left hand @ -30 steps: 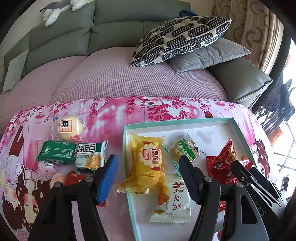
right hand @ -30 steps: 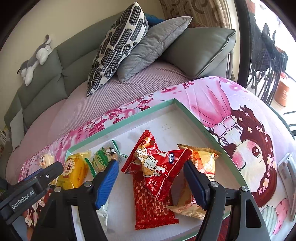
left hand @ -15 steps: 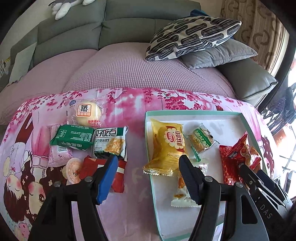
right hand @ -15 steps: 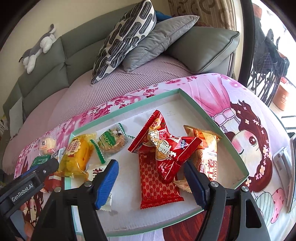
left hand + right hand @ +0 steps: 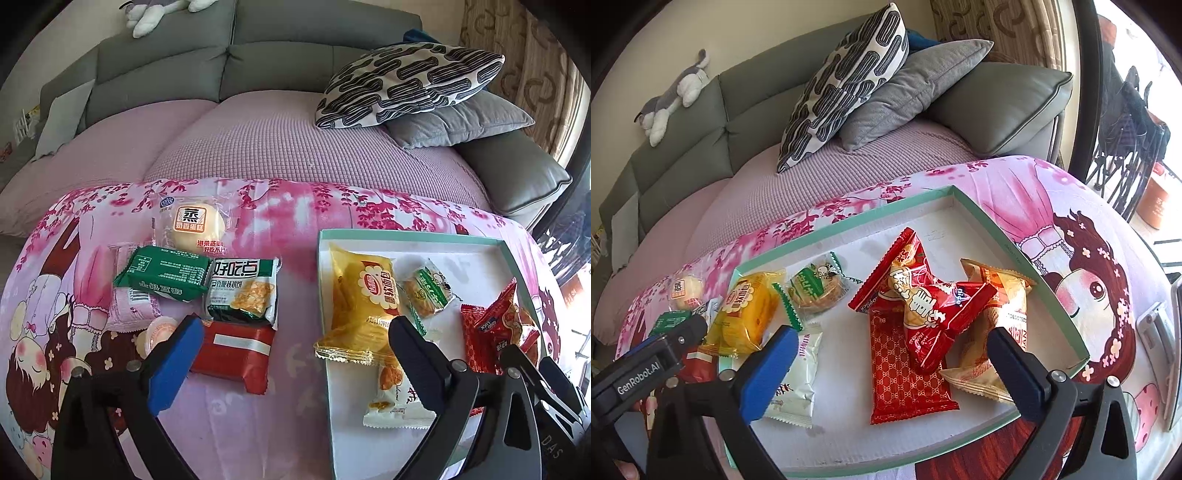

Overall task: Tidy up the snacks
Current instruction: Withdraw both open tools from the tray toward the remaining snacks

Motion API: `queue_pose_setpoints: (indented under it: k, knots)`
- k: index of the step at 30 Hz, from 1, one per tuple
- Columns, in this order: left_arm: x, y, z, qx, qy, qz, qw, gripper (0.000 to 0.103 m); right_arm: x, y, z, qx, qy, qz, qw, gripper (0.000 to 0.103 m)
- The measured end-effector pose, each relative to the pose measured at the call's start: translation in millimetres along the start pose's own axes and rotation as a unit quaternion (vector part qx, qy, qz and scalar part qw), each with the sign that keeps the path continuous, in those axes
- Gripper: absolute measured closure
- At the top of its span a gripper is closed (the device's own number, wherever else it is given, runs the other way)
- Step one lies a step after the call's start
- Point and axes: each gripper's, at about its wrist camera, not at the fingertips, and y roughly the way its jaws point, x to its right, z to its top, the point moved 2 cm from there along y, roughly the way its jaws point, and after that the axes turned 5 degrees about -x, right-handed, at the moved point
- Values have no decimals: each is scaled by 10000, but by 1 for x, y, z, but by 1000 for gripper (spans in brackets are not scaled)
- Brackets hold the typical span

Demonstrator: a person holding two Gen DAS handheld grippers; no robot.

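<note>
My left gripper [image 5: 291, 343] has swung left over the last second: it was centred on the yellow pack in the tray, and now its wide-open, empty jaws frame the gap between the loose snacks and the tray.

From left to right on the pink tabletop lie a pale pink pack [image 5: 131, 299], a small jelly cup [image 5: 159, 332], a green pack [image 5: 162, 271], a round cake [image 5: 192, 227] behind it, a white biscuit pack [image 5: 243, 290] and a red pack [image 5: 234, 352] just beside my left finger. These six are outside the tray.

To their right is the tray [image 5: 406, 236]. It holds the yellow pack [image 5: 360, 295], a small green cookie [image 5: 428, 291], a white pack [image 5: 397, 398] and red packs [image 5: 495, 328] at its right side.

My right gripper [image 5: 890, 354] is also wide open and empty. It has drawn back a little and hovers over the tray's near part, above the red packs [image 5: 919, 325] and an orange pack [image 5: 1004, 321].

I judge the task about half done, with the red pack likely next for my left gripper.
</note>
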Motion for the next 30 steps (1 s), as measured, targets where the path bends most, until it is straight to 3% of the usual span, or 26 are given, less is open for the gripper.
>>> queue_pose_setpoints:
  k: [9, 16, 22, 30]
  knots:
    - [1, -6, -2, 182, 39, -6, 9998, 3, -4, -3, -1, 124, -100, 74, 9998, 0]
    - [-6, -20, -10, 489, 97, 525, 9974, 3, -11, -7, -4, 142, -189, 165, 9996, 0]
    - [-27, -16, -23, 183, -90, 550, 9983, 3, -25, -8, -15, 32, -396, 214, 9990, 0]
    - [-60, -15, -37, -56, -149, 932, 9955, 3, -60, -8, -33, -112, -800, 407, 9959, 0]
